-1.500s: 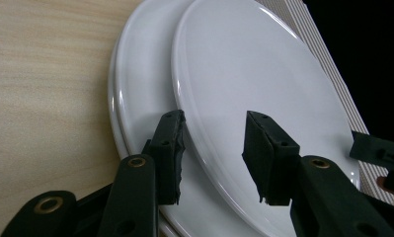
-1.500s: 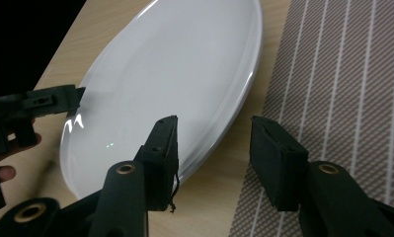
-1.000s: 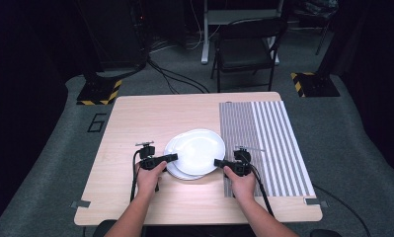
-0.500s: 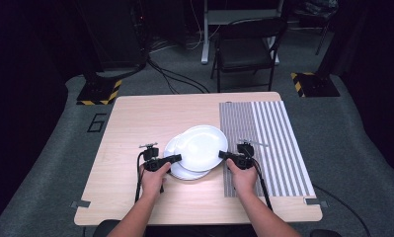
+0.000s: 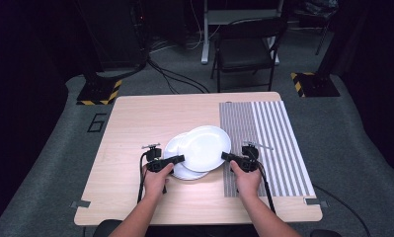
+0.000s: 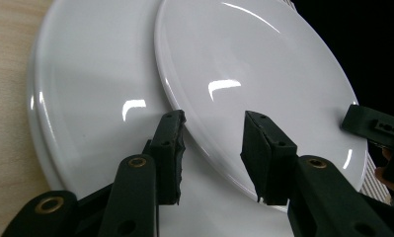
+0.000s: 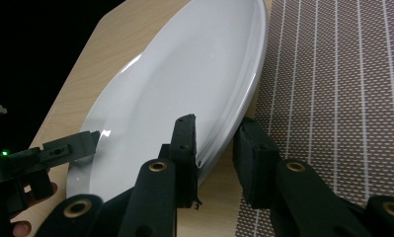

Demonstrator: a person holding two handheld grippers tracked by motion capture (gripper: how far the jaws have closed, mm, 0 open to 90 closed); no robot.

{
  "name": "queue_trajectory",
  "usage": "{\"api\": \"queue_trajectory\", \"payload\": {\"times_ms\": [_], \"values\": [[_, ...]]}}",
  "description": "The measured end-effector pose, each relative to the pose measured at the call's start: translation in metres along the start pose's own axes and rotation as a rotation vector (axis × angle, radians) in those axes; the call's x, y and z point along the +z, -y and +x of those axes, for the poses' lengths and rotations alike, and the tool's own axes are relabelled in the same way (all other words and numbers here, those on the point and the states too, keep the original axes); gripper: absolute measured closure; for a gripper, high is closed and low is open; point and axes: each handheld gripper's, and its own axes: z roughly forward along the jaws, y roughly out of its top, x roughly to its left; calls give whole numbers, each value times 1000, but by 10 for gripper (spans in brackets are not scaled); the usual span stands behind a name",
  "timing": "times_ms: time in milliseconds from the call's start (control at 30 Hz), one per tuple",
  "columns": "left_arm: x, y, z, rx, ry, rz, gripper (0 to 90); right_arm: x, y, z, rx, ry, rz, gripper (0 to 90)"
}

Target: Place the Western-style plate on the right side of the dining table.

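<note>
Room: dark around us, with a grey floor, a black chair behind the table and cables trailing across the floor.
Table: we saw a light wooden table with a striped mat covering its right part.
Plates: a stack of white plates lay near the table's middle, just left of the mat; the upper plate sat shifted right of the stack, its right rim raised and reaching the mat's edge.
Plate tilt: in the right gripper view we saw the upper plate slanting, its low side toward the stack and its high edge over the mat.
Right gripper: we held the right gripper with its jaws slightly parted around the upper plate's right rim, one jaw above and one below; we could not tell whether both touched it.
Left gripper: the left gripper stood with its jaws spread apart over the plates, holding nothing; in the left gripper view its jaws straddled the upper plate's near edge, above the lower plates.
View difference: the high view gave us both hands and the whole layout; the left gripper view showed the stacked rims at the left.
</note>
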Motion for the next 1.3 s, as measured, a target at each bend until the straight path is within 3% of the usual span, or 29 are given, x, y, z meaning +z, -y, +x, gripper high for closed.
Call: {"api": "queue_trajectory", "payload": {"times_ms": [267,467,600,833,1067,1300], "values": [[2,3,-4,15,-2,6,605,-2,3,-5,-4,28,5,729],[3,4,-5,11,-10,-1,602,-2,5,-7,-4,19,0,732],[3,5,-6,7,-13,-4,603,-1,7,-10,17,8,-5,732],[10,9,-10,-18,19,-10,617,0,13,-17,94,-34,-9,727],[14,11,-12,-37,23,-32,634,1,14,-17,102,-37,-20,727],[14,11,-14,-30,-6,-50,656,1,17,-16,97,-35,-31,723]]}}
